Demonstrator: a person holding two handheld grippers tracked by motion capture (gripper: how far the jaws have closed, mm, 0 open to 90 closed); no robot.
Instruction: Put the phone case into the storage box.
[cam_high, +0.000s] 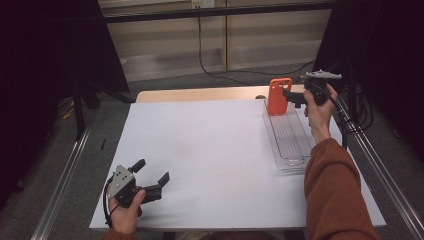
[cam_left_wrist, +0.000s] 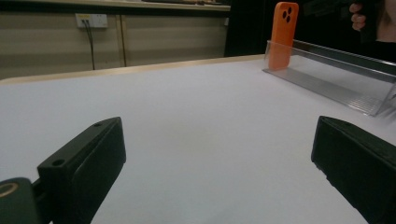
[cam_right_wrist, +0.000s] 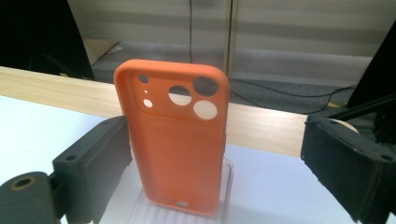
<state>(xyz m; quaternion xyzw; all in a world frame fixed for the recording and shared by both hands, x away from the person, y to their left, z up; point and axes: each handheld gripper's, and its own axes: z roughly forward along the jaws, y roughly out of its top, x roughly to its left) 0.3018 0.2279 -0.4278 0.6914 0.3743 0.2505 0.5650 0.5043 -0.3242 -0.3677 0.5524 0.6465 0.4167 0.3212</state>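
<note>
fig.: case (cam_right_wrist: 175, 140) standing upright at far end of tray (cam_high: 290, 145); right gripper (cam_right_wrist: 215, 163) straddling it w/ jaws apart, left gripper (cam_high: 150, 180) idling open nearby. risk: an off-centre squeeze tipping or flexing the case.

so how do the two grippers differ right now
The left gripper sits low at the table's near left, nothing between its jaws. The right gripper is raised at the far right, its jaws either side of the orange phone case standing in the clear tray. Both are open.
</note>
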